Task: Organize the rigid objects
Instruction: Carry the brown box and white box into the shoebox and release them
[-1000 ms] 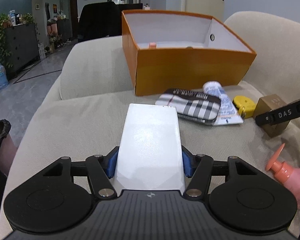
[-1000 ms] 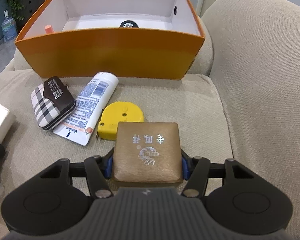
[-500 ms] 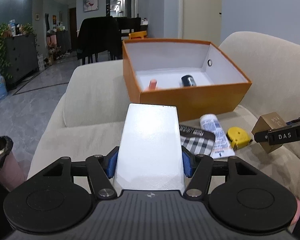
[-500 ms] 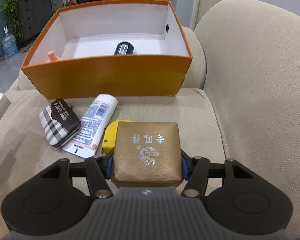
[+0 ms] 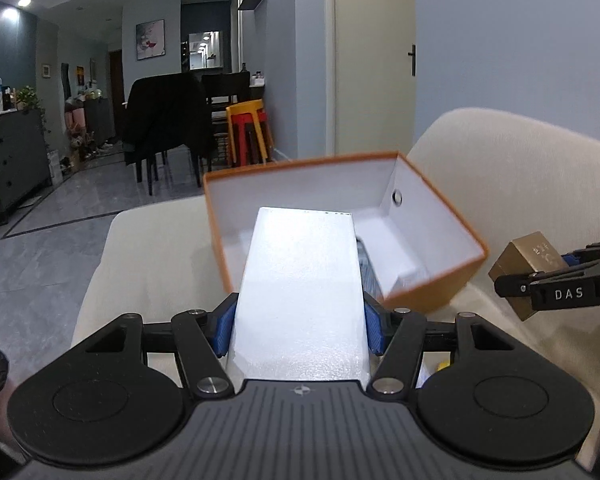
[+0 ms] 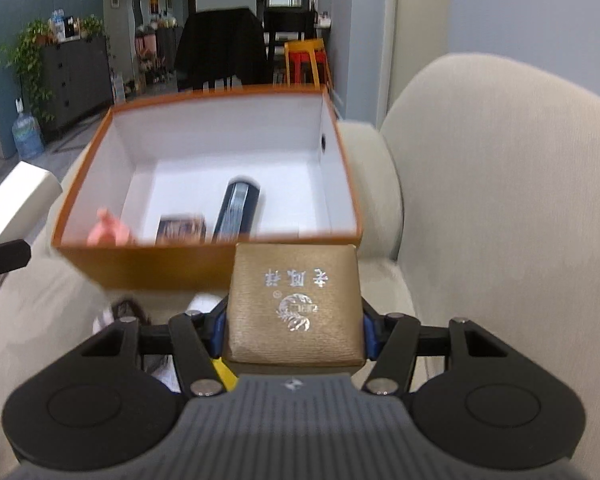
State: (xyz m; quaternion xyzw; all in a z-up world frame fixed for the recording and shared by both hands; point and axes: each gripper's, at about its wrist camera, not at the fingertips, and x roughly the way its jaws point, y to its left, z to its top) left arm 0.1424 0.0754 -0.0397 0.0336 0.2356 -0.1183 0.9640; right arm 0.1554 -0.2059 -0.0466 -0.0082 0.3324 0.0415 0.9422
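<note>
My left gripper [image 5: 300, 326] is shut on a long white box [image 5: 300, 292], held up in the air in front of the open orange box [image 5: 432, 292]. My right gripper [image 6: 294, 332] is shut on a small gold box [image 6: 294, 304] with silver lettering, raised just short of the orange box [image 6: 148, 268]. Inside that box lie a dark bottle [image 6: 238, 210], a small dark item [image 6: 180, 230] and a pink object [image 6: 108, 234]. In the left wrist view the gold box [image 5: 524, 264] and the right gripper [image 5: 512, 276] show at the right edge.
The orange box rests on a beige sofa [image 6: 500, 200], with the armrest and backrest at the right. A plaid case [image 6: 116, 312] and a yellow tape measure [image 6: 224, 372] lie partly hidden under my right gripper. Chairs [image 5: 168, 116] and a dark cabinet [image 5: 12, 152] stand far behind.
Both grippers have risen with their boxes still held and moved towards the orange box, whose inside now shows more fully. The items on the cushion have slipped below my view.
</note>
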